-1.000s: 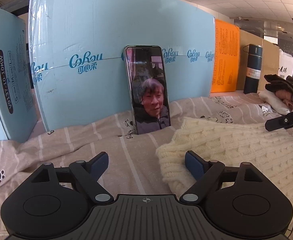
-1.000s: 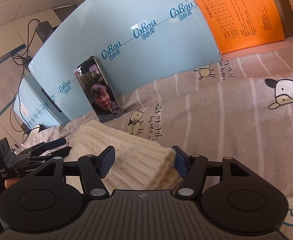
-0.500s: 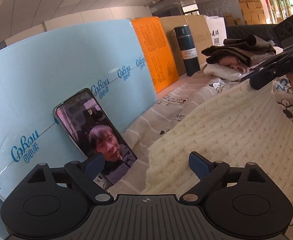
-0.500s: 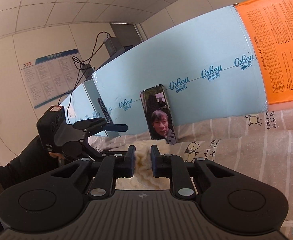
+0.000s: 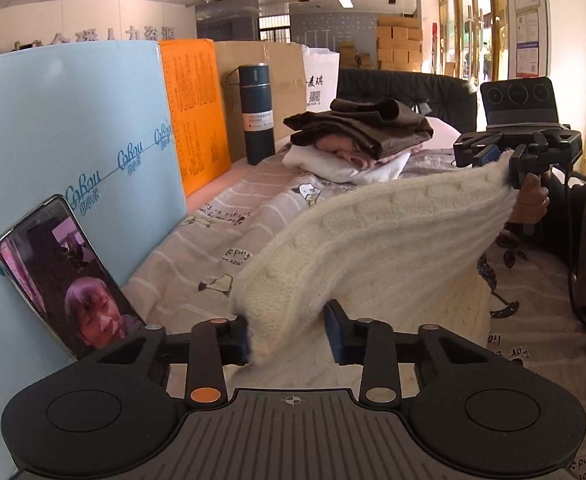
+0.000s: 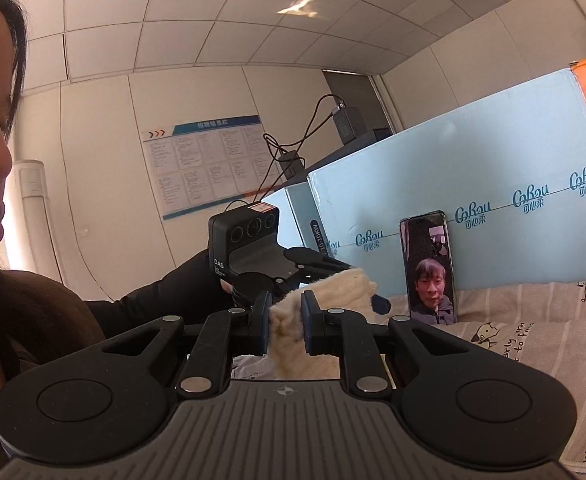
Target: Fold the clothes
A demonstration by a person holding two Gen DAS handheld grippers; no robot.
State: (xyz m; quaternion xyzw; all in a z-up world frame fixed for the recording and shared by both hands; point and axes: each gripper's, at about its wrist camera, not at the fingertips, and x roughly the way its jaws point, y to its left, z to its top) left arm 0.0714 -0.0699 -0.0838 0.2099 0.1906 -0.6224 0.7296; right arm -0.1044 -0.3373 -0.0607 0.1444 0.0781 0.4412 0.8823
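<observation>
With both my left tool (image 5: pixel 287 334) and right tool (image 6: pixel 286 328) clamped on the cream cable-knit sweater (image 5: pixel 377 236), I judge even tension between them keeps the fold straight.

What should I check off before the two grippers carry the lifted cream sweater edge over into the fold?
1. Left gripper shut on the cream sweater: ok, knit is bunched between its fingers.
2. Right gripper shut on the sweater: ok, a wad of knit is pinched between its pads.
3. Edge lifted off the bedsheet: ok, it spans between both grippers in the air.
4. Lower part of the sweater lying flat: cannot tell, the lifted part hides most of it.
5. Phone leaning on the blue box, clear of the cloth: ok, apart from it.
6. Stack of folded clothes out of the way: ok, farther back.
</observation>
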